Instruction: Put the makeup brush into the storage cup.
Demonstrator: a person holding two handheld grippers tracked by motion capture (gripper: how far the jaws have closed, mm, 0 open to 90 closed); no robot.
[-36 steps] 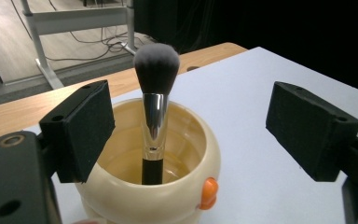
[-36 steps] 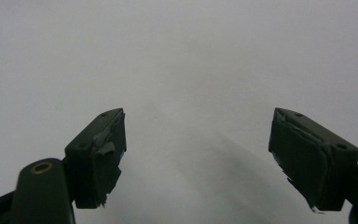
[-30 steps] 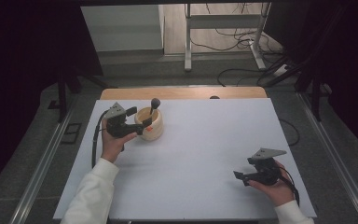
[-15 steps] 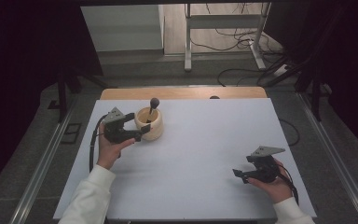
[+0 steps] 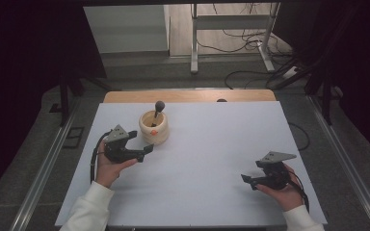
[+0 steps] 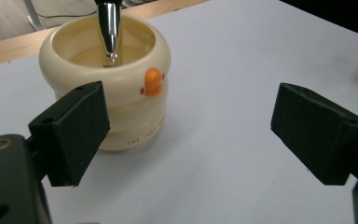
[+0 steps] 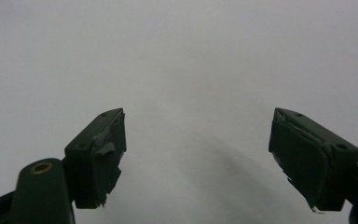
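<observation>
While the cream, ribbed ceramic pot with an orange duck bill point(image 5: 154, 128) stands on the white tabletop point(image 5: 207, 159) toward its far left, the left gripper point(image 5: 144, 150) sits just in front of it and slightly to the pot's left, drawn back toward the person compared with a second ago, when its jaws flanked the pot wall. In the left gripper view the jaws stand wide apart with nothing between them; the pot point(image 6: 107, 88) lies beyond the left-hand jaw, clear of both pads. The left gripper has hold of nothing.

The pot is upright. A dark-handled tool with a metal ferrule point(image 5: 158, 111) leans inside it, its rounded end rising above the rim; in the left gripper view the shiny shaft point(image 6: 110, 32) dips into the pot's hollow. Pot and tool look unmoved across the last second.

Judgement: the retreat reads as a release or repositioning, so the pot is parked where it is and the next contact, whether with pot or tool, needs a fresh approach.

Far right, near the table's front edge, the right gripper point(image 5: 253, 180) rests in the person's hand, unchanged in place. Its jaws are spread wide over bare white surface point(image 7: 182, 60), empty, well apart from the pot.
</observation>
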